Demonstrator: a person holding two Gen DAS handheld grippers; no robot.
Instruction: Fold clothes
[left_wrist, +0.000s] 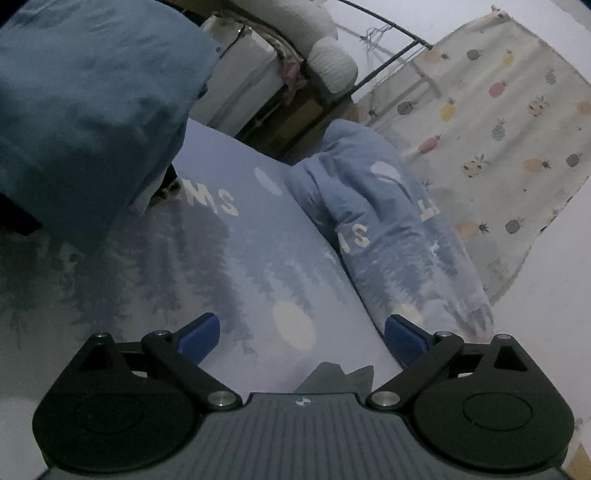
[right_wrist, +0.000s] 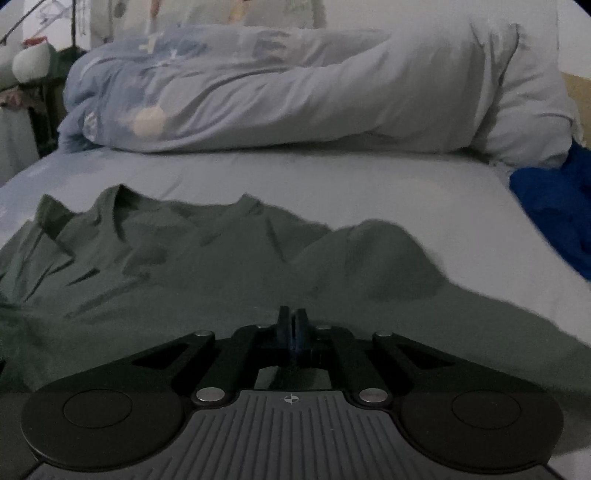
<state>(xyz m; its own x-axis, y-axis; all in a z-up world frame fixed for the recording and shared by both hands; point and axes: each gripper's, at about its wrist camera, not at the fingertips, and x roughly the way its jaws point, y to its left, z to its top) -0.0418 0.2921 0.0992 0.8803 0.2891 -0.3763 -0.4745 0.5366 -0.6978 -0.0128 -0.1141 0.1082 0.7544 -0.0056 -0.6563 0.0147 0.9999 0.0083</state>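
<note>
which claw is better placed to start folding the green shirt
Right, most likely. The right claw is shut low over the green shirt, possibly already pinching its fabric. The left claw gapes open above the printed bedsheet, holding nothing.

The left gripper (left_wrist: 302, 338), a black linkage frame with blue finger pads (left_wrist: 199, 338) on a ribbed grey body, stands with its jaws spread wide and nothing between them, aimed slightly downward. The right gripper (right_wrist: 293, 325), of the same build, has its dark pads pressed together, angled more steeply down.
</note>
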